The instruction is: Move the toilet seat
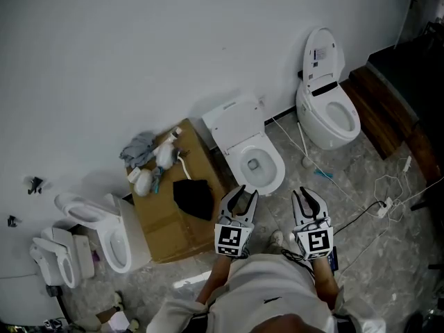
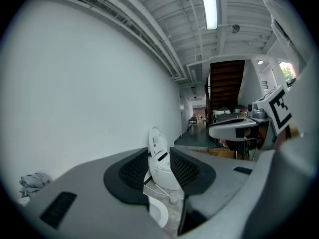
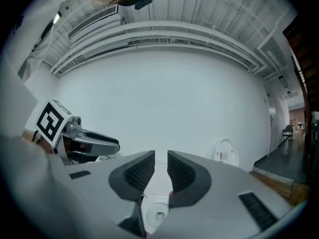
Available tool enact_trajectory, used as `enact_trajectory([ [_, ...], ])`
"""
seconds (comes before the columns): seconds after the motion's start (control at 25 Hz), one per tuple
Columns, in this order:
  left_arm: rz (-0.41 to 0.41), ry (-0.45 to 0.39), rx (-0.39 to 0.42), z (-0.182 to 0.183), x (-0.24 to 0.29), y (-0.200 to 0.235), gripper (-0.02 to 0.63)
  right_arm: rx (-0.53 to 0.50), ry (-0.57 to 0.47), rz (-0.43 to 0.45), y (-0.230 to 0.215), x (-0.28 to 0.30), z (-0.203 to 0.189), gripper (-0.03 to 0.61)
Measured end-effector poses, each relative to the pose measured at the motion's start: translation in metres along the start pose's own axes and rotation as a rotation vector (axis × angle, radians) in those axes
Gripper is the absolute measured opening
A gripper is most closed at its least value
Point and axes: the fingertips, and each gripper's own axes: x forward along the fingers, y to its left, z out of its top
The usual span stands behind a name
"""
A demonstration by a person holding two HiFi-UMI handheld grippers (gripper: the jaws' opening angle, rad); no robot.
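Stood before the middle toilet [image 1: 239, 159] of a row along a white wall [image 1: 173, 40], with both pairs of tongs held out side by side above the front of its bowl, gripping nothing. On the left tongs [image 1: 242, 192], ribbed pads a little apart, only a narrow slot between them and nothing in it; through that slot in the left gripper view, just the far toilet [image 2: 157, 148] with its upright lid. On the right tongs [image 1: 309, 194], pads likewise slightly apart and empty, with the near bowl [image 3: 158, 212] showing below the gap. As far as can be told, toilet seat [image 1: 275, 164] down around the bowl opening, lid [image 1: 234, 122] raised against the wall behind it, neither touched by any tongs. Just beside the middle toilet, a cardboard box [image 1: 166, 220] bearing a black cloth [image 1: 193, 198] and a grey rag [image 1: 139, 148]. White cables [image 1: 388, 198] loose on the grey floor [image 1: 368, 255] at the right.
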Motion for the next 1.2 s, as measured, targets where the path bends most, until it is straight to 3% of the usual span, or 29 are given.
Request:
enact_trajectory([
  [0.64,0.121,0.046,-0.026,-0.008,0.046,0.016,0.151,0.019,0.038,0.161,-0.029,0.062,-0.021,0.086],
  [0.8,0.134,0.059,-0.033,-0.012,0.058,0.029,0.151,0.005,0.045,0.191,-0.028,0.081,-0.023,0.119],
  [1.2,0.129,0.092,-0.065,-0.036,0.109,0.069,0.152,-0.003,0.115,0.185,-0.047,0.143,-0.041,0.127],
])
